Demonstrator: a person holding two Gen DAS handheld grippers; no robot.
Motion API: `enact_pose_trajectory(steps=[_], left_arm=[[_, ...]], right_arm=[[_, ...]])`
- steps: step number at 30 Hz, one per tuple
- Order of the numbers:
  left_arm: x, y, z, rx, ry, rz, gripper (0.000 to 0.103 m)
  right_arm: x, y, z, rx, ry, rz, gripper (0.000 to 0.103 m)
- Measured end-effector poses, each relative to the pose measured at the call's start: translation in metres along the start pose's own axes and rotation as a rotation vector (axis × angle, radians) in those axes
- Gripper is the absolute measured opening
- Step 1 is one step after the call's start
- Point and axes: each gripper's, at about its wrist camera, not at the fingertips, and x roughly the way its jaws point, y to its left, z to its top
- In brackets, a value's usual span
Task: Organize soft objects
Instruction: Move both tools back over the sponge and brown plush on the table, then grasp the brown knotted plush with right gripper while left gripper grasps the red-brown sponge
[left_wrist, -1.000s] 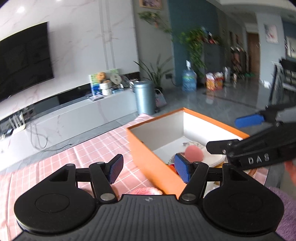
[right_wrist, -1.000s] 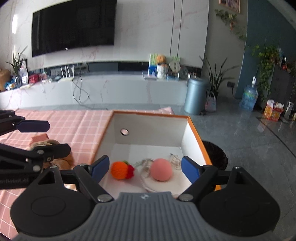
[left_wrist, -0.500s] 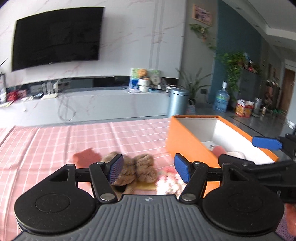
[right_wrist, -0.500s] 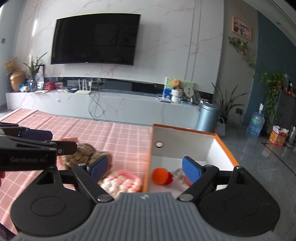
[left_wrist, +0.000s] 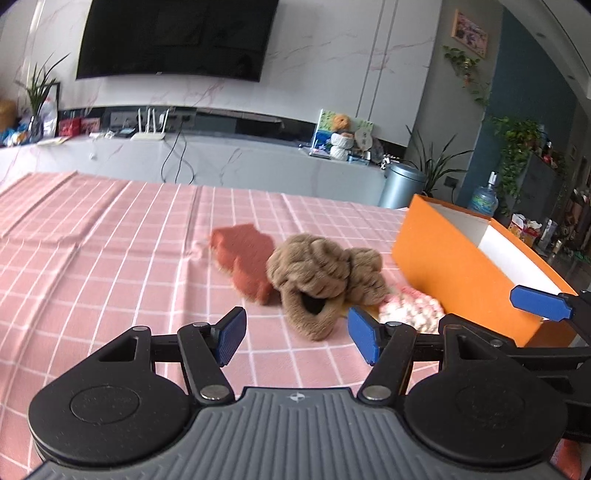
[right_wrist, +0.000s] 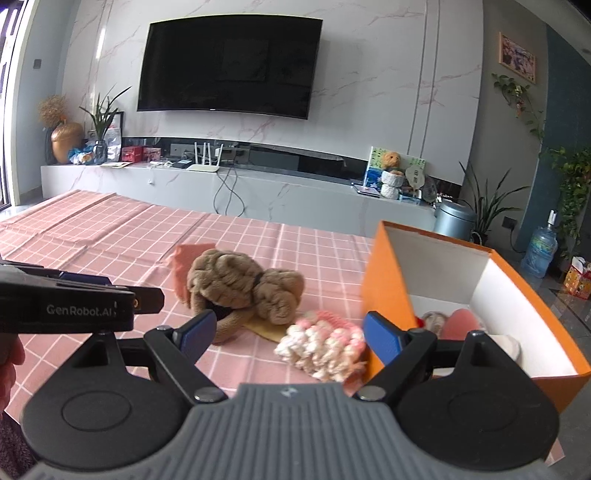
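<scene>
A brown plush knot (left_wrist: 317, 269) lies on the pink checked tablecloth (left_wrist: 92, 258), lumpy and folded on itself, with a dark opening facing the cameras. Touching its far left side lies a flat reddish-brown felt piece (left_wrist: 245, 258), slightly blurred. Just to the right of the plush, near the wall of the orange box (left_wrist: 443, 266), sits a pink-and-white crocheted piece (right_wrist: 325, 341); a thin yellowish flat scrap (right_wrist: 264, 326) shows between it and the plush. The box stands on the right end of the cloth with its white inside open to view, and in the right wrist view a pink ball (right_wrist: 461, 323) and a greyish item (right_wrist: 434, 317) lie on its floor, partly hidden behind the gripper. The left gripper (left_wrist: 295, 334) hangs above the cloth just short of the plush, its blue pads spread wide with nothing between them. The right gripper (right_wrist: 288, 338) is likewise spread wide and empty, the crocheted piece showing between its pads but beyond them. Behind the table run a long marble console (right_wrist: 258, 188) and a wall television (right_wrist: 229, 68).
</scene>
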Motion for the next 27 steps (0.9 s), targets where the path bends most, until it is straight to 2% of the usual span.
enact_pose_trajectory(steps=[9, 21, 25, 27], left_arm=[[0.011, 0.009, -0.001, 0.004, 0.021, -0.025, 0.073], [0.058, 0.022, 0.032, 0.07, 0.116, 0.031, 0.073], [0.074, 0.028, 0.039, 0.097, 0.141, 0.057, 0.068], [0.079, 0.033, 0.041, 0.095, 0.151, 0.068, 0.068]], right_arm=[[0.027, 0.017, -0.003, -0.083, 0.043, 0.008, 0.074], [0.094, 0.022, 0.026, -0.222, 0.093, 0.047, 0.074], [0.119, 0.029, 0.037, -0.255, 0.102, 0.08, 0.077], [0.132, 0.033, 0.04, -0.271, 0.12, 0.098, 0.084]])
